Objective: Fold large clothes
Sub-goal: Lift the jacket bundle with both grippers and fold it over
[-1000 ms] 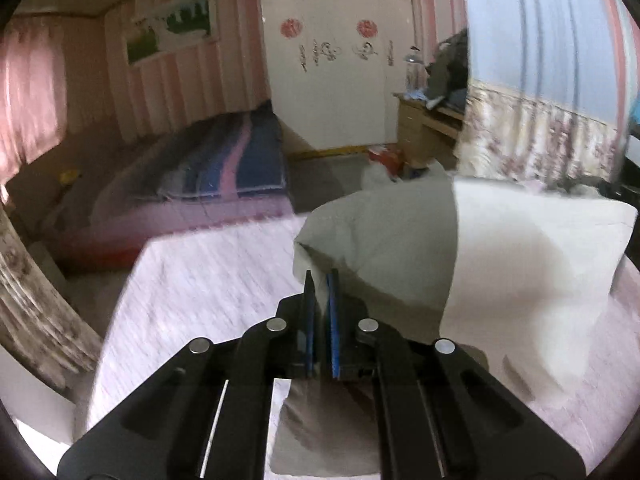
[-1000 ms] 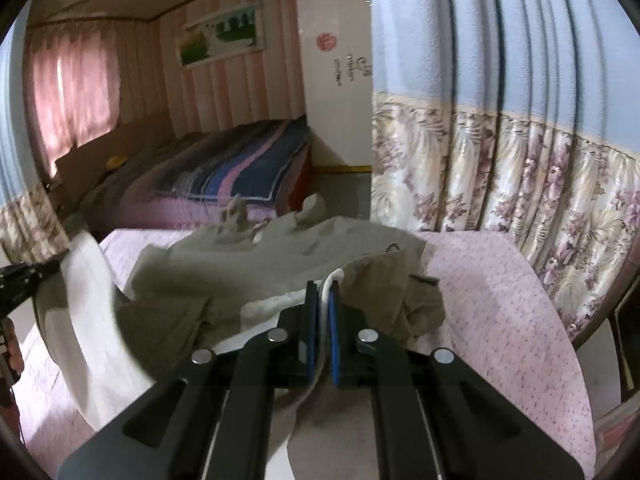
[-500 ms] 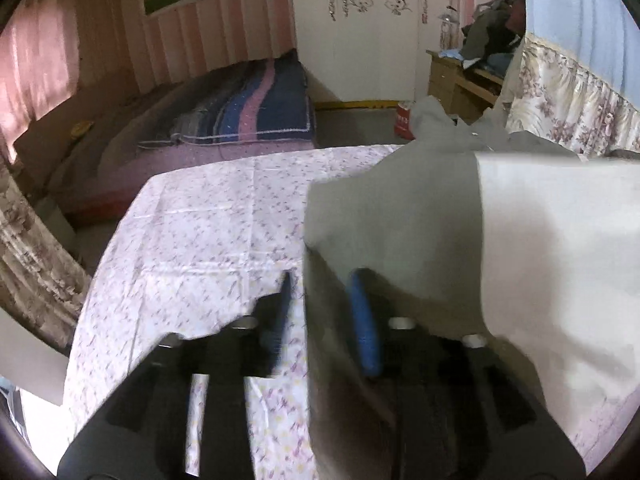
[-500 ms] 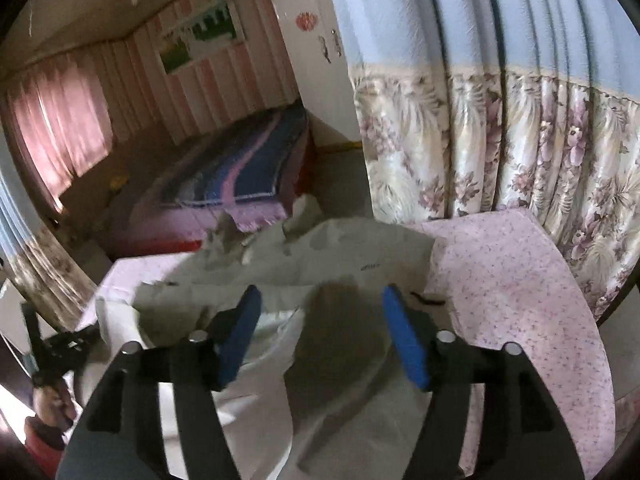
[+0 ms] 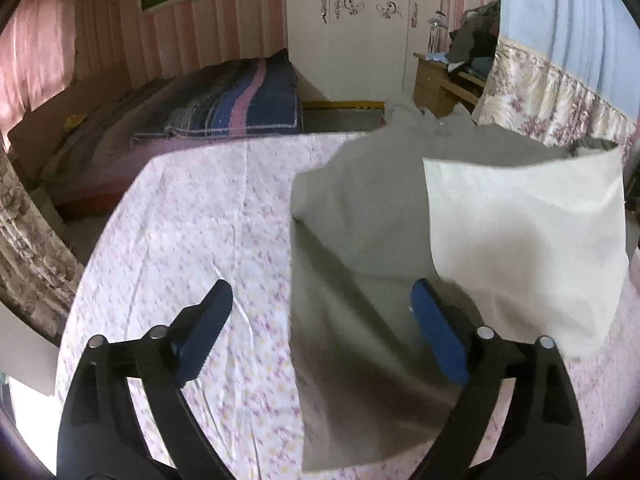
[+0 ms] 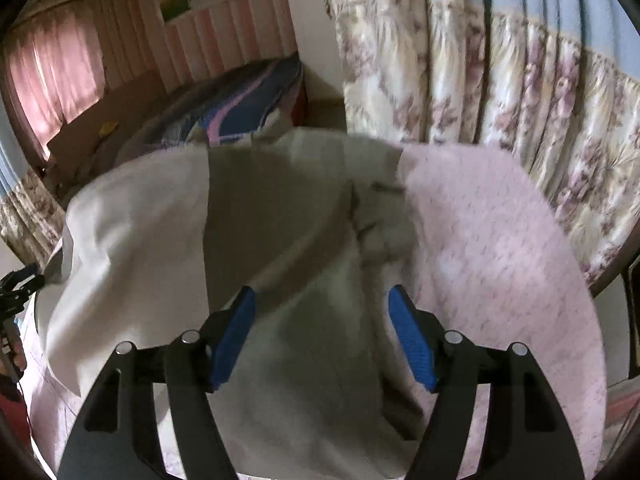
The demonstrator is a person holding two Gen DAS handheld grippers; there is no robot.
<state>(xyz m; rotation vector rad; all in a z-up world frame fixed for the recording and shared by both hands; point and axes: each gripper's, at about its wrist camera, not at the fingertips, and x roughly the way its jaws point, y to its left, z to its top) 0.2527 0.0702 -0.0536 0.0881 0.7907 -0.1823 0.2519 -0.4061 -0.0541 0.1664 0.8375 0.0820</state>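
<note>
Your left tool and right tool were opening, gripping nothing; the garment lay part-folded on the counter, more folds remaining.

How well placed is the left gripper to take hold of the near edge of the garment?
Probably yes: the left gripper has its jaws opening, and the beige garment edge lies on the tablecloth right between its fingers, with nothing covering it.

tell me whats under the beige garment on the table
The beige garment lies on a pink floral tablecloth, which shows around it. A cream panel is folded over the garment. Anything else beneath the fabric is covered.
</note>
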